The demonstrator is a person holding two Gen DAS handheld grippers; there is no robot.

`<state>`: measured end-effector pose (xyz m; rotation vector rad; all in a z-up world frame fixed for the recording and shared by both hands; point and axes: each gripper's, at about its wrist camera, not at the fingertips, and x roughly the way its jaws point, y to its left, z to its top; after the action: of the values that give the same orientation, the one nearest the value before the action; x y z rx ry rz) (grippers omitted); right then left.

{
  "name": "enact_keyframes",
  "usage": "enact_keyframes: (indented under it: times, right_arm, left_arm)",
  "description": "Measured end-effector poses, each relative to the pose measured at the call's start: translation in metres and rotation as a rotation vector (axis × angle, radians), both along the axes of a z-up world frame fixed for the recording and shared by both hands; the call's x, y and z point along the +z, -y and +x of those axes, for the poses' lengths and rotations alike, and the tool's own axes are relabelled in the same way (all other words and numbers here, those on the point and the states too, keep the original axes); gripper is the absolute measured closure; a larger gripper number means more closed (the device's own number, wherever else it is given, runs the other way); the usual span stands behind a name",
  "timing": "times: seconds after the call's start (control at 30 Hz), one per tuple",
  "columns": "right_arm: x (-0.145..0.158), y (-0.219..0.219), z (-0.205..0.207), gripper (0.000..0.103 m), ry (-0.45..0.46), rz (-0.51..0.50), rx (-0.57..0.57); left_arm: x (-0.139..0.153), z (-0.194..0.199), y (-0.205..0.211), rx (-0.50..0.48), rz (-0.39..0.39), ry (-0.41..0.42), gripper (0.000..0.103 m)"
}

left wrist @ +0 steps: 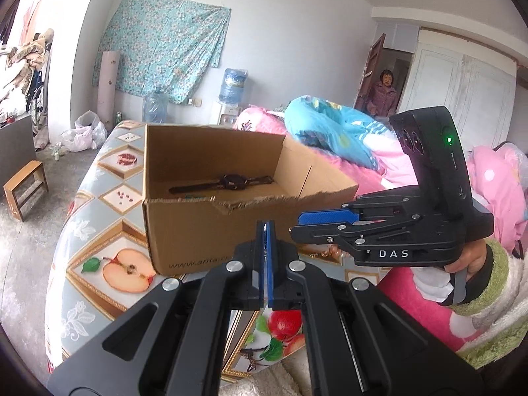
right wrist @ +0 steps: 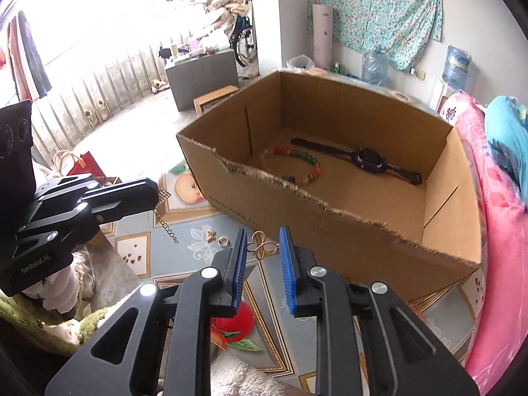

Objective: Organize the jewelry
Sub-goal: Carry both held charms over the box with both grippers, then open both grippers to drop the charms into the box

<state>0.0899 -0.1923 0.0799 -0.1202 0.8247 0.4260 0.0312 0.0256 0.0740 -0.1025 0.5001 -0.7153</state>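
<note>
- Jewelry is lying partly on the fruit-patterned tabletop (right wrist: 184, 227) and partly inside the cardboard box (right wrist: 330, 231) standing on it.
- At the left of the right wrist view, the left tongs (right wrist: 158, 196) are pressing together on a small gold chain (right wrist: 166, 222), which is dangling from their tips above the tabletop. In the left wrist view the blue pads (left wrist: 270, 250) are showing almost no gap between them; the chain itself cannot be made out there.
- Just right of the dangling chain, a small gold earring (right wrist: 209, 234) and a gold ring (right wrist: 223, 241) are lying on the tabletop, close beside each other.
- Next to the right, the right tongs (right wrist: 264, 247) are standing moderately open around a gold looped ornament (right wrist: 262, 247), which is sitting between the blue pads; whether the pads are touching it cannot be told.
- Further right, inside the box, a multicoloured bead bracelet (right wrist: 305, 165) is lying curled on the box floor near the torn front wall.
- Right of the bracelet, a dark wristwatch (right wrist: 368, 160) is lying flat with its strap stretched out along the far side of the box floor.
- At the far right, pink bedding (right wrist: 495, 247) is running alongside the box.
</note>
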Motion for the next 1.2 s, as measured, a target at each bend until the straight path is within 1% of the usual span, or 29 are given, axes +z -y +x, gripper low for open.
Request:
enact_keyframes:
  times: [0.13, 0.23, 0.3, 0.37, 0.43, 0.5, 0.67, 0.8, 0.83, 0.87, 0.9, 0.93, 0.97, 1.03, 1.13, 1.2]
  right_arm:
    - [0.031, 0.011, 0.003, 0.083, 0.079, 0.040, -0.011]
    - [0.045, 0.024, 0.017, 0.083, 0.115, 0.053, -0.038]
    - [0.048, 0.035, 0.031, 0.083, 0.109, 0.074, -0.057]
    - [0.047, 0.047, 0.050, 0.083, 0.075, 0.101, -0.077]
    - [0.042, 0.056, 0.070, 0.083, 0.044, 0.104, -0.101]
    - [0.032, 0.062, 0.090, 0.083, 0.009, 0.098, -0.124]
    - [0.004, 0.071, 0.128, 0.083, -0.062, 0.082, -0.170]
    - [-0.012, 0.074, 0.151, 0.083, -0.101, 0.050, -0.199]
    - [-0.015, 0.075, 0.155, 0.083, -0.103, 0.040, -0.205]
    - [-0.016, 0.075, 0.157, 0.082, -0.114, 0.052, -0.198]
    - [-0.014, 0.076, 0.158, 0.081, -0.110, 0.068, -0.193]
    - [-0.011, 0.076, 0.156, 0.080, -0.093, 0.061, -0.198]
    - [-0.008, 0.076, 0.153, 0.075, -0.081, 0.048, -0.206]
    - [-0.006, 0.076, 0.150, 0.072, -0.073, 0.057, -0.207]
    - [-0.005, 0.075, 0.146, 0.070, -0.060, 0.054, -0.216]
    - [-0.002, 0.077, 0.142, 0.070, -0.054, 0.073, -0.215]
  left_arm:
    - [0.031, 0.012, 0.010, -0.042, -0.041, 0.058, 0.103]
    - [0.048, 0.030, 0.021, -0.077, -0.073, 0.073, 0.103]
    - [0.054, 0.049, 0.030, -0.090, -0.077, 0.056, 0.103]
    - [0.056, 0.070, 0.041, -0.105, -0.078, 0.023, 0.103]
    - [0.053, 0.088, 0.054, -0.115, -0.075, -0.014, 0.103]
    - [0.046, 0.108, 0.068, -0.116, -0.054, -0.063, 0.103]
    - [0.011, 0.160, 0.100, -0.075, 0.035, -0.226, 0.103]
    - [-0.008, 0.183, 0.113, -0.034, 0.096, -0.286, 0.102]
    - [-0.011, 0.188, 0.114, -0.024, 0.109, -0.293, 0.097]
    - [-0.013, 0.190, 0.115, -0.008, 0.126, -0.297, 0.092]
    - [-0.014, 0.191, 0.116, 0.003, 0.128, -0.296, 0.083]
    - [-0.013, 0.191, 0.116, 0.006, 0.120, -0.292, 0.079]
    - [-0.012, 0.189, 0.115, 0.008, 0.113, -0.285, 0.077]
    - [-0.011, 0.188, 0.112, 0.022, 0.110, -0.273, 0.066]
    - [-0.009, 0.184, 0.109, 0.033, 0.097, -0.267, 0.064]
    - [-0.005, 0.180, 0.106, 0.043, 0.094, -0.252, 0.062]
